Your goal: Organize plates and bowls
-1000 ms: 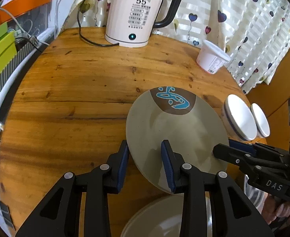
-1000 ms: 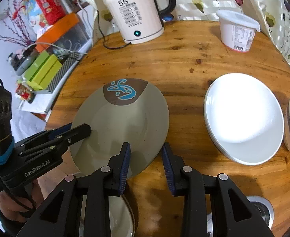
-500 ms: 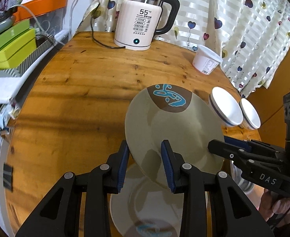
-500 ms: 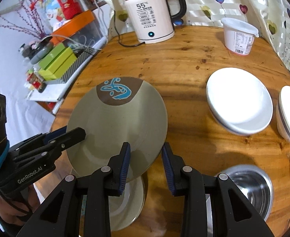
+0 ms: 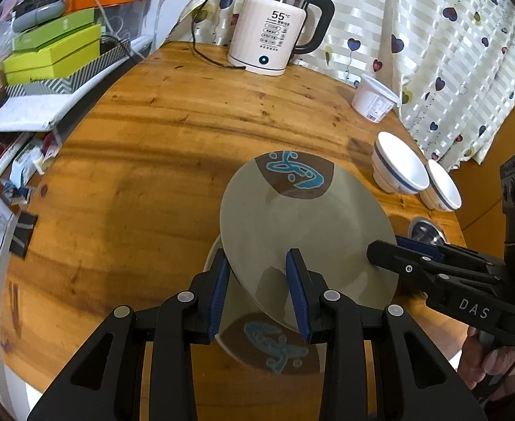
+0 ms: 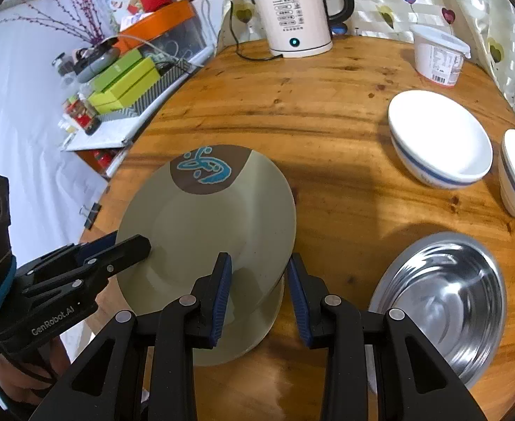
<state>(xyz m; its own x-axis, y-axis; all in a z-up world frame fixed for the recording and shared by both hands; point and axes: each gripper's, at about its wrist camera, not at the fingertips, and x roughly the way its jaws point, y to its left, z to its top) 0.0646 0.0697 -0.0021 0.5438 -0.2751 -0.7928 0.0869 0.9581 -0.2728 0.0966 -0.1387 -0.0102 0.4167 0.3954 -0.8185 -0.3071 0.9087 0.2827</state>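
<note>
Curtains with hearts hang behind the round wooden worktop [image 5: 173, 133], where a kettle [image 5: 275, 35] stands at the far edge. Both claws are clamped on one olive plate [image 5: 306, 224]: the left claw [image 5: 259, 289] pinches its near left rim, the right claw [image 6: 259, 289] its near right rim. It hangs tilted, directly above a matching plate [image 5: 275, 347] lying at the worktop's near edge. Stacking likely means lowering it straight down. White bowls [image 6: 440, 140] sit near the right edge, a steel bowl [image 6: 443, 298] nearer.
</note>
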